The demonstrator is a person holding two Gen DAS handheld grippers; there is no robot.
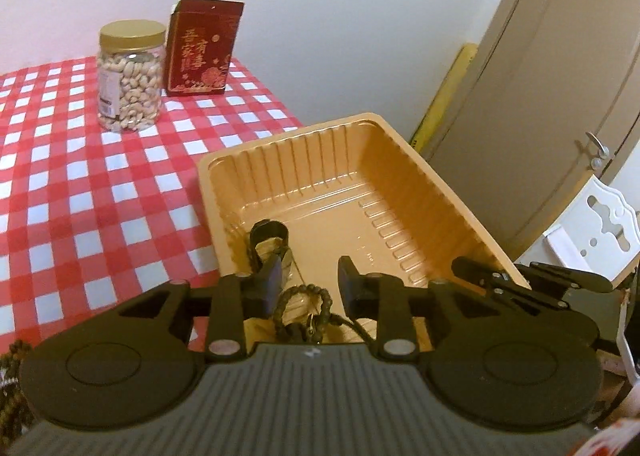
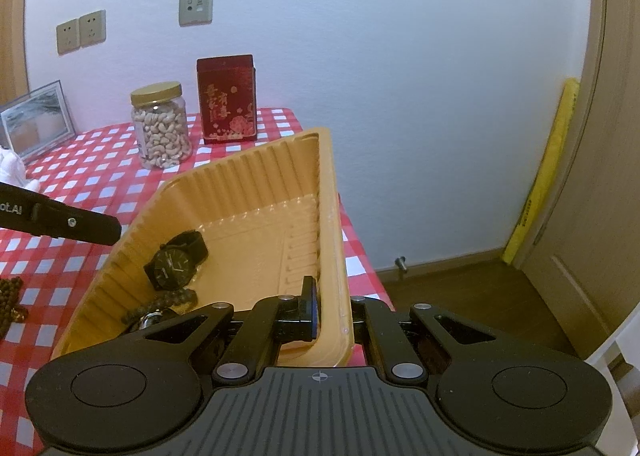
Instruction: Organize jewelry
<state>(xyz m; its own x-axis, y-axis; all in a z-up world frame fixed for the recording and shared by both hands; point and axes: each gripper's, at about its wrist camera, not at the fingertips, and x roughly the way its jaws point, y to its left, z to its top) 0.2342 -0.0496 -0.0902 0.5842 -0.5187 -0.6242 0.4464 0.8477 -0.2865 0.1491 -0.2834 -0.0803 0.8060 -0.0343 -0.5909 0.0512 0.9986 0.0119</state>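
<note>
Right gripper (image 2: 320, 306) jaws clamp tray (image 2: 256, 191) wall, steadying it for you; left gripper (image 1: 308, 280) jaws narrowly parted, empty, bead bracelet (image 1: 308, 302) probably just below.

Soft even indoor light, pinkish cast, fisheye-bent edges, slight blur

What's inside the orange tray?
Inside the orange tray lie a black watch and a brown bead bracelet. The near corner is hidden behind the right gripper, clamped on the tray's wall.

One tray (image 2: 328, 191), one watch (image 2: 176, 260), one jar (image 2: 160, 127), one red box (image 2: 227, 99)
</note>
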